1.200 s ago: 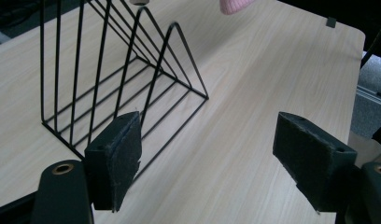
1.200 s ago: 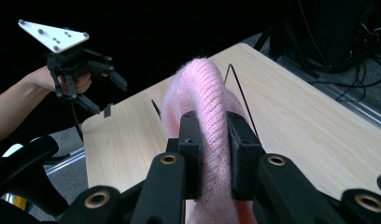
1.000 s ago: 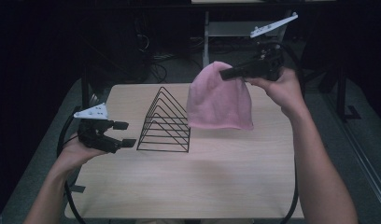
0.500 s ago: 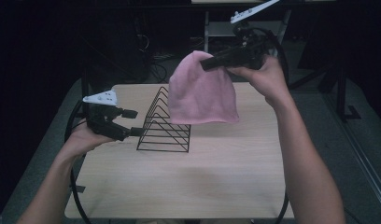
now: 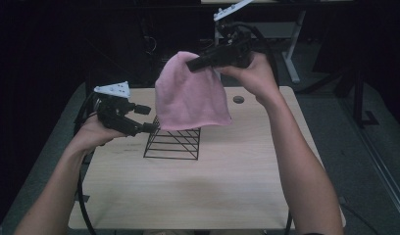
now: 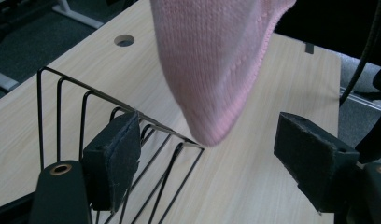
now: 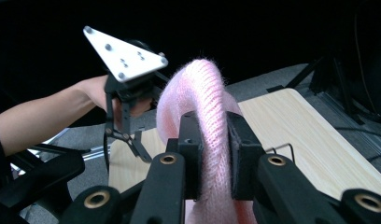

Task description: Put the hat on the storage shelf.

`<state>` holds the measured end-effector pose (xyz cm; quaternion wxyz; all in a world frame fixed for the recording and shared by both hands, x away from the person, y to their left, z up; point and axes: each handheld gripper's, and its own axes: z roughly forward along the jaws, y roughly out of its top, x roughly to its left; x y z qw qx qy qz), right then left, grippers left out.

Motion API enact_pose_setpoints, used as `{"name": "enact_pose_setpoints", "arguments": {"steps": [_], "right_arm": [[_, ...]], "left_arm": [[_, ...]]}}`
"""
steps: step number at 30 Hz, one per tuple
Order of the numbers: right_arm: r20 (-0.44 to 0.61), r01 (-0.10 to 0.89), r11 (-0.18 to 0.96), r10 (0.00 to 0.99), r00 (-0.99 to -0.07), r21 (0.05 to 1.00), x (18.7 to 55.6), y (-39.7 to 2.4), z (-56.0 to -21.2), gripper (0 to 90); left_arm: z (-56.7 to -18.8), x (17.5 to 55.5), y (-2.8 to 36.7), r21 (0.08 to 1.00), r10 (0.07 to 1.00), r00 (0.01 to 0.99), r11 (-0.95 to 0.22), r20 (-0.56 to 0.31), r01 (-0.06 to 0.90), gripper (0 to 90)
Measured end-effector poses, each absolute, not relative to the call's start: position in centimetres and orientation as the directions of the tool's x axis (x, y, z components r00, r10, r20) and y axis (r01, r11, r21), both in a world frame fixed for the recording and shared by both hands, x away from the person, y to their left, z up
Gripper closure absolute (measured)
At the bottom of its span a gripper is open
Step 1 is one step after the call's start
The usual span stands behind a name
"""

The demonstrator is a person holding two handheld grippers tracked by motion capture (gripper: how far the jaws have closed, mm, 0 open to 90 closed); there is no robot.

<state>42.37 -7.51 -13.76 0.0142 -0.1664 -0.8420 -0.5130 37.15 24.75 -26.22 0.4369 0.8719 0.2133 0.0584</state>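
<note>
Pink knit hat hangs straight down from the clamped right gripper, just above the wire rack, with the left gripper gaping empty beside the rack.

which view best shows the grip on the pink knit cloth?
Right gripper view: the right gripper pinches the pink knit cloth between both pads. High view shows the whole cloth hanging over the black wire rack; left gripper view its lower tip.

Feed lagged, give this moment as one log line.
right tool: shut on hat, held above rack | left tool: open beside rack | table
</note>
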Motion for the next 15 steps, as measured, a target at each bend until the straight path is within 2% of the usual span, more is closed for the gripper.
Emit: {"name": "enact_pose_setpoints", "arguments": {"steps": [3,6,10,13,15], "right_arm": [[0.187,0.28,0.42,0.248,-0.95,0.863,42.7,-6.4,-13.7,77.8],[0.189,0.273,0.409,0.233,-0.954,0.871,42.9,-5.7,-13.6,77.8],[0.183,0.267,0.415,0.231,-0.956,0.87,43.2,-4.8,-13.5,77.9],[0.178,0.263,0.413,0.233,-0.956,0.872,43.4,-4.4,-13.3,77.9],[0.17,0.258,0.418,0.237,-0.957,0.871,43.5,-4.2,-13.3,77.9]], "left_arm": [[-26.7,38.0,24.9,0.77,0.425,0.897,-0.53,-0.12,0.354,24.1],[-26.8,38.4,25.0,0.774,0.422,0.896,-0.519,-0.138,0.363,33.8],[-26.5,38.6,25.4,0.797,0.433,0.894,-0.498,-0.112,0.341,63.7],[-26.3,38.8,25.7,0.798,0.439,0.893,-0.501,-0.099,0.334,77.3],[-26.2,38.9,25.9,0.792,0.452,0.888,-0.511,-0.083,0.334,80.4]]}}
